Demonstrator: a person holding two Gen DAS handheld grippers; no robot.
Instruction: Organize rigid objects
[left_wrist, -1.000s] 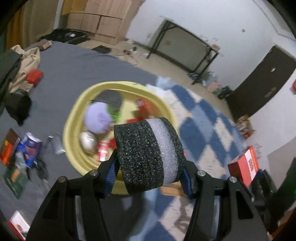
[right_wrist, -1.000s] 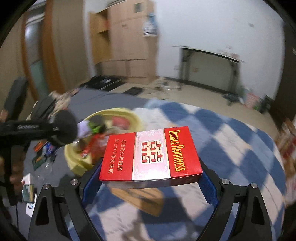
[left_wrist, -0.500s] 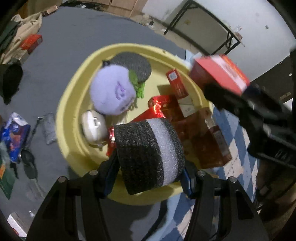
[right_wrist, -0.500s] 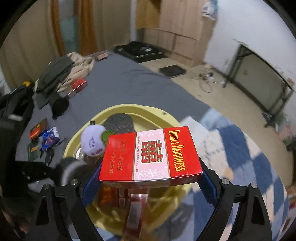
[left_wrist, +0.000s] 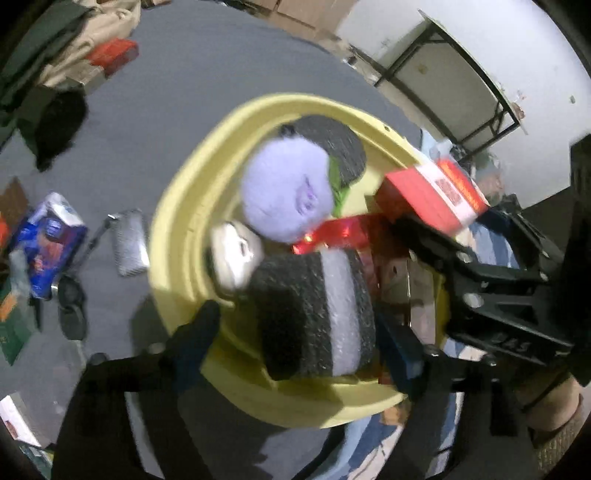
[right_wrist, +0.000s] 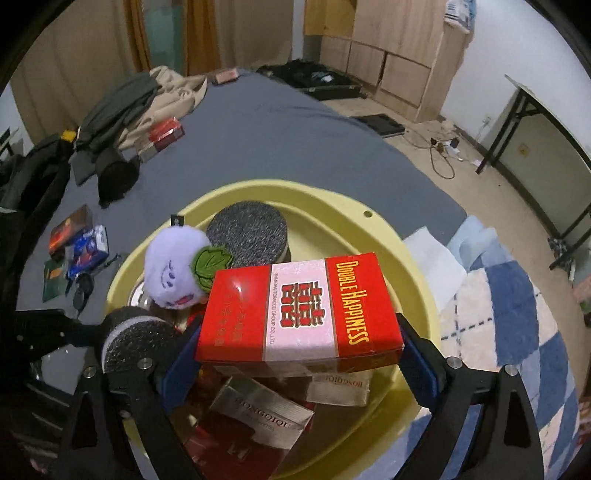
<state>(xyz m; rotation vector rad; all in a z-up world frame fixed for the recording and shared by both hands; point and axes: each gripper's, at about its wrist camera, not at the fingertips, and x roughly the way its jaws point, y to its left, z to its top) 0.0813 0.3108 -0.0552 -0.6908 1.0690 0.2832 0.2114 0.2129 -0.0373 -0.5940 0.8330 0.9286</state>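
Note:
A yellow basin (left_wrist: 173, 229) (right_wrist: 332, 195) holds a purple plush ball (left_wrist: 284, 195) (right_wrist: 170, 269), a black foam roll (right_wrist: 247, 229), a silver round thing (left_wrist: 232, 258) and several red and silver cartons (right_wrist: 258, 417). Low over its near side, my left gripper (left_wrist: 299, 325) has its jaws opening. A black foam roll with a white band (left_wrist: 314, 310) (right_wrist: 136, 339) sits between them, with a clear gap at the left finger (left_wrist: 199, 332). My right gripper (right_wrist: 299, 347) hangs over the basin, still clamping a red Double Happiness carton (right_wrist: 299, 310) (left_wrist: 428, 195) as its jaws begin opening.
The basin stands on a grey blanket (right_wrist: 258, 122) beside a blue-and-white chequered rug (right_wrist: 517, 314). A blue packet (left_wrist: 48, 236), a silver case (left_wrist: 129, 243) and small items lie left of it. Clothes and a red box (right_wrist: 166, 133) lie further back; a folding table (right_wrist: 546, 122) stands by the wall.
Both grippers came in over the basin, the right one from the rug side. The left jaws spread, and the left finger came off the foam roll. The carton stays between the right pads.

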